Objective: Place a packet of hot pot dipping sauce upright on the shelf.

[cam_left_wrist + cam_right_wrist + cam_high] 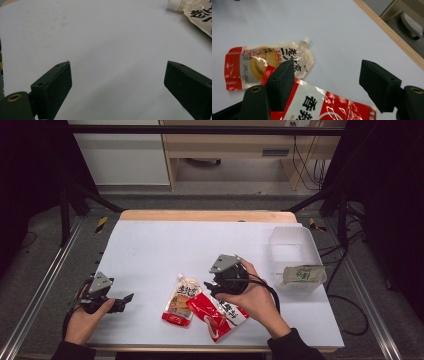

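Your right gripper [329,82] hovers, jaws apart, over the red-and-white snack bag [220,312], just right of the spouted sauce pouch [181,306]. It looks light, crinkly and slippery; pinch its upper edge. Your left gripper [117,82] gapes.

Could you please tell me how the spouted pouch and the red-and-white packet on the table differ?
The pouch has a white screw spout at one corner; the packet is flat with none showing. The pouch is mostly cream with red ends; the packet is mostly red and white. The pouch lies clear of the right gripper, while the packet sits under its open jaws and overlaps the pouch's edge. Both are glossy, bear black lettering and lie flat on the white table.
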`<state>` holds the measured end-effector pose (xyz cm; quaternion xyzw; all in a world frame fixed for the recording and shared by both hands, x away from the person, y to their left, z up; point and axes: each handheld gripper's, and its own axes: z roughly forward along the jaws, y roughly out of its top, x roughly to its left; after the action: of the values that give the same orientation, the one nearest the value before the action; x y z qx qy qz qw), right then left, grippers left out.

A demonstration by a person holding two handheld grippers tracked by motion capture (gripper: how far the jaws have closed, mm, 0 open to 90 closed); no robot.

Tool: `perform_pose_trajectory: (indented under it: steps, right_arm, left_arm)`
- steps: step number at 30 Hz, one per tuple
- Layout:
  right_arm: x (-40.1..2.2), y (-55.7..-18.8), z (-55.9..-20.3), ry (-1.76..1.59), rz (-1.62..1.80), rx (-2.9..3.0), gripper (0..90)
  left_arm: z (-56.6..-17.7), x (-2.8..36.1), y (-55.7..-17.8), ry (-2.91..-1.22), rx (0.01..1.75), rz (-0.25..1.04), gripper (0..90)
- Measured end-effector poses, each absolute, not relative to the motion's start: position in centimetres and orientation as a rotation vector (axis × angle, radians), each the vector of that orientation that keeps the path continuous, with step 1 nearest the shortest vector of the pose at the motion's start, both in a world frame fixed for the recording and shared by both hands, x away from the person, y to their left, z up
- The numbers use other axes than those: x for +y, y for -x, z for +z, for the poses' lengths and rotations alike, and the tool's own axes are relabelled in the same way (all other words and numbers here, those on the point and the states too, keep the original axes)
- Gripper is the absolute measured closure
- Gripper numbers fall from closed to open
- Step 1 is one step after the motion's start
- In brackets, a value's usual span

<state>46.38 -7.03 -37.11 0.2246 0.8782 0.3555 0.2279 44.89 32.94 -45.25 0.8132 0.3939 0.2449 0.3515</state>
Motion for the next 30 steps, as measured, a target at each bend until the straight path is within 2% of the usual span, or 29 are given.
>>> perform_pose_trajectory:
  steps: [16, 23, 25, 30]
  right_arm:
    - [-2.8, -48.5, -39.2, -0.698, 1.048, 2.408, 29.8]
    - [-1.7, -49.6, -40.6, -0.725, 1.030, 2.406, 22.9]
    - [-1.4, -50.2, -41.3, -0.762, 1.038, 2.436, 17.5]
    - [-0.7, -50.5, -42.1, -0.751, 1.017, 2.466, 15.7]
  left_arm:
    - [-45.3, 32.8, -44.8, -2.076, 1.027, 0.632, 7.0]
    - [-45.2, 33.0, -44.8, -2.074, 1.028, 0.636, 7.0]
    - [-45.1, 33.0, -44.8, -2.069, 1.022, 0.645, 7.0]
    - [-44.9, 32.9, -44.8, -2.073, 1.012, 0.654, 7.0]
